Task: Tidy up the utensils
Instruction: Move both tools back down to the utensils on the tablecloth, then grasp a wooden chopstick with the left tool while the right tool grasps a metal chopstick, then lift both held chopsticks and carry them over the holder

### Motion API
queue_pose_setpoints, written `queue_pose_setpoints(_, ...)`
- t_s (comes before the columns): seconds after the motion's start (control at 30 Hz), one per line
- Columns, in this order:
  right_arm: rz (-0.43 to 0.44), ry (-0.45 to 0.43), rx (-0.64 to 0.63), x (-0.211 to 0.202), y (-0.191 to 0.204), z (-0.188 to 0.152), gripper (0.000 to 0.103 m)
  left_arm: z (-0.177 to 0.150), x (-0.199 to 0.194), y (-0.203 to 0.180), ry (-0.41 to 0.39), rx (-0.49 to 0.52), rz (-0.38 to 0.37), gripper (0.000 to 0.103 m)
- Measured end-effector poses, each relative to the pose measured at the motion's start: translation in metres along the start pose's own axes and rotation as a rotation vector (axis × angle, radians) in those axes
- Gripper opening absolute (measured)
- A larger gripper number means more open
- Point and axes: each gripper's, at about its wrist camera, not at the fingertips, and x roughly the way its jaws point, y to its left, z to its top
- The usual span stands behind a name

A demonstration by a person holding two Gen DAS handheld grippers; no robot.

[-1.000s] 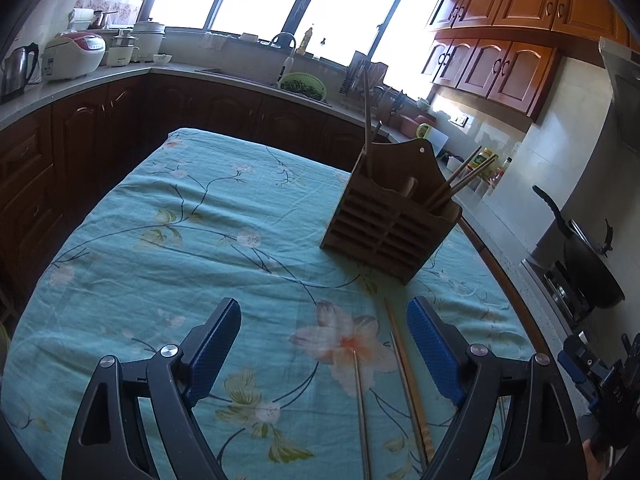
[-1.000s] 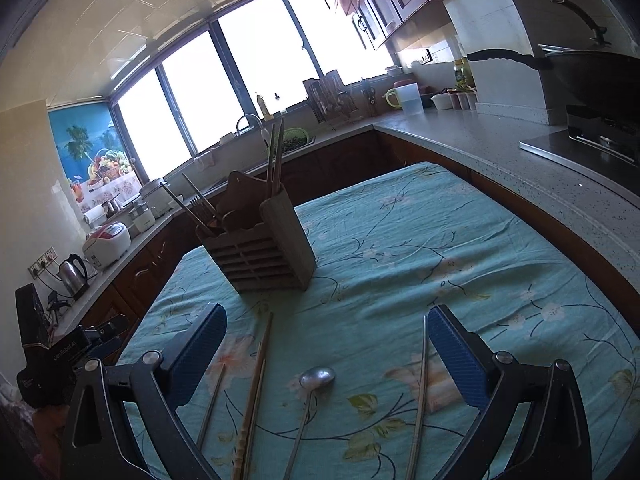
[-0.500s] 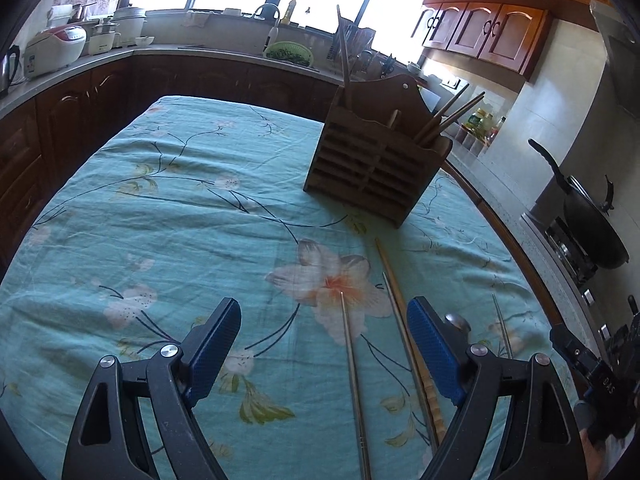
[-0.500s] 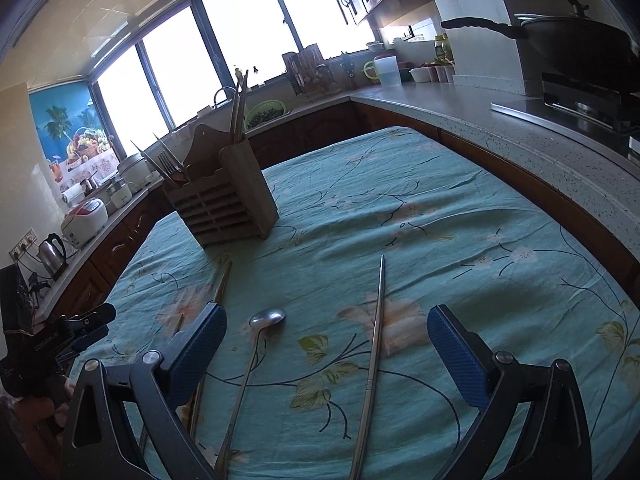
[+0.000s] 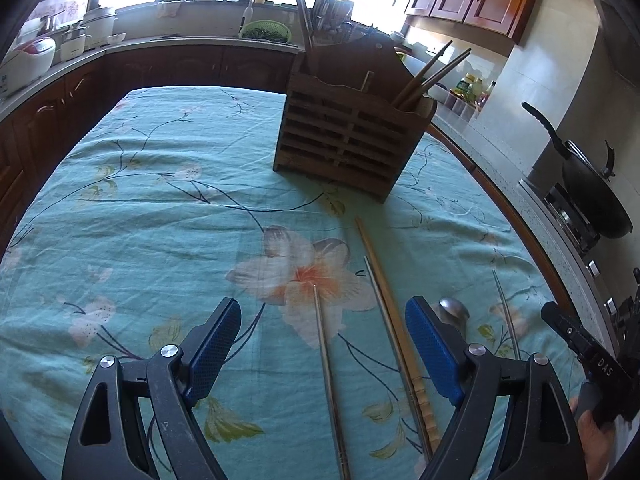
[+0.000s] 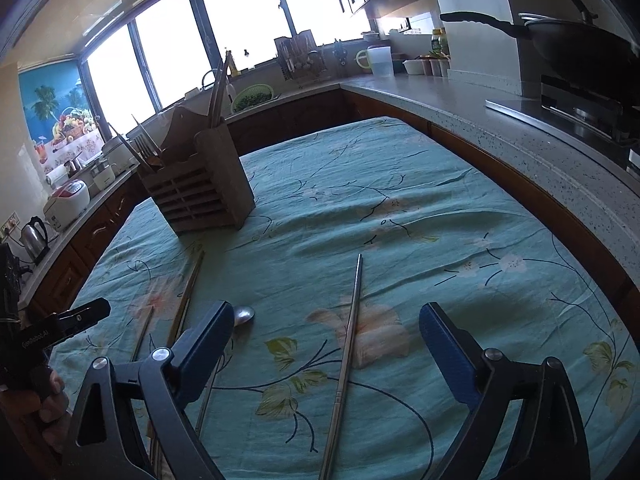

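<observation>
A slatted wooden utensil holder [image 5: 348, 132] [image 6: 200, 184] stands on the floral tablecloth with chopsticks and forks in it. Loose utensils lie nearer me. My left gripper [image 5: 324, 340] is open above a steel chopstick [image 5: 325, 360]. A wooden chopstick [image 5: 384, 300] and a thin steel one lie by its right finger, and a spoon bowl [image 5: 454, 312] shows behind that finger. My right gripper [image 6: 328, 336] hovers over another steel chopstick [image 6: 349, 336]. Its jaws are closing and the pads stay well off the chopstick. The spoon [image 6: 244, 315] is by its left finger.
A stone counter [image 6: 500, 136] wraps the table's far and right sides, with a black wok [image 5: 596, 200] on the stove. A rice cooker [image 6: 66, 202] and kettle [image 6: 34, 234] stand on the left counter. Each gripper shows at the edge of the other's view.
Both views have tipped down and closed in on the table, so the loose chopsticks now lie between the fingers. The right gripper's fingers stand a little closer together.
</observation>
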Motion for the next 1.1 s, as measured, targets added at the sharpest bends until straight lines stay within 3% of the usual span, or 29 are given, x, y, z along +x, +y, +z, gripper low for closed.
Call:
queue_pose_setpoints(0.13, -0.033, 0.042, -0.019, 0.014, -0.001, 0.007, 0.072, 0.016, 0.021, -0.012, 0.027, 0.051, -0.008, 0.082)
queue_pose_setpoints(0.27, -0.05, 0.063, -0.034, 0.025, -0.003, 0.014, 0.057, 0.038, 0.049, -0.023, 0.076, 0.087, -0.013, 0.071)
queue_pose_setpoints(0.7, -0.098, 0.144, -0.051, 0.067, -0.01, 0.03, 0.044, 0.076, 0.15, -0.049, 0.248, 0.163, 0.032, 0.042)
queue_pose_setpoints(0.83, -0.099, 0.198, -0.066, 0.084, -0.009, 0.026, 0.034, 0.076, 0.162, -0.064, 0.226, 0.249, 0.086, 0.036)
queue_pose_setpoints(0.87, -0.102, 0.188, -0.076, 0.083, -0.008, 0.027, 0.033, 0.075, 0.164, -0.069, 0.218, 0.273, 0.103, 0.026)
queue_pose_setpoints(0.97, -0.122, 0.203, -0.112, 0.088, -0.004, 0.028, 0.03, 0.072, 0.17, -0.075, 0.202, 0.31, 0.097, 0.012)
queue_pose_setpoints(1.03, -0.14, 0.205, -0.147, 0.09, 0.001, 0.028, 0.024, 0.072, 0.173, -0.075, 0.199, 0.311, 0.087, 0.009)
queue_pose_setpoints(1.1, -0.137, 0.206, -0.162, 0.091, 0.003, 0.028, 0.011, 0.072, 0.175, -0.074, 0.196, 0.308, 0.081, 0.006)
